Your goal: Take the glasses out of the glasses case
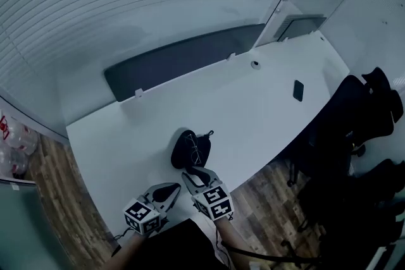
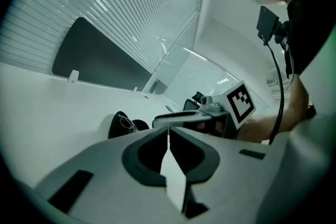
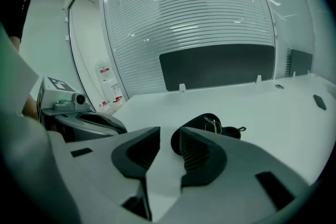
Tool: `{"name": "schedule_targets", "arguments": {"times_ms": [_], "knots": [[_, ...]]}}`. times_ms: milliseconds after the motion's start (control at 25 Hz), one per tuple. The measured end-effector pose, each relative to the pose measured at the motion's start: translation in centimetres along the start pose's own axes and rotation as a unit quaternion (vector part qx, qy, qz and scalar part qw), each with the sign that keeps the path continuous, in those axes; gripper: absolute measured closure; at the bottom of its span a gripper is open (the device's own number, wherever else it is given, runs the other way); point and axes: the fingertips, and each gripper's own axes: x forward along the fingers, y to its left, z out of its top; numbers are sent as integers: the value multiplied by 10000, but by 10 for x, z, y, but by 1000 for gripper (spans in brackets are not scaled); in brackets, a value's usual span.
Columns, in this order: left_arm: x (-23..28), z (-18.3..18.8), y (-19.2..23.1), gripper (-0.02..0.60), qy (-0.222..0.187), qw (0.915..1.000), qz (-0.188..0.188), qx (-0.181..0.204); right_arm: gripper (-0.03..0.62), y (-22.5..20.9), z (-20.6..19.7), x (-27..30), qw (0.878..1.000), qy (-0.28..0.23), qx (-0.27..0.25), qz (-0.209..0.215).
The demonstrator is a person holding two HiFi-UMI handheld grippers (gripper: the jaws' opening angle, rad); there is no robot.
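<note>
We judge the approach under way. The glasses lie in the open glasses case, just ahead of us. Our left gripper is closed and empty, our right gripper parted and empty. Next, the right must straddle the frame.

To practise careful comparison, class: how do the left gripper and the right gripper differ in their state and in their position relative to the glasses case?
The left gripper has its jaws together, while the right gripper has them apart. In the head view, the right gripper's tips lie closer to the glasses case than the left gripper's. Both are empty and of the same grey build.
</note>
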Motion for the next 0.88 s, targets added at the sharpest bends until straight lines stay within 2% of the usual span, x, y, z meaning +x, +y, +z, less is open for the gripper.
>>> {"name": "schedule_targets", "arguments": {"times_ms": [600, 880], "knots": [[9, -1, 28, 571, 40, 9994, 237, -231, 450, -65, -12, 22, 9955, 772, -80, -543], [12, 1, 33, 571, 31, 9991, 277, -323, 451, -87, -19, 34, 9914, 1169, -67, -584]]}}
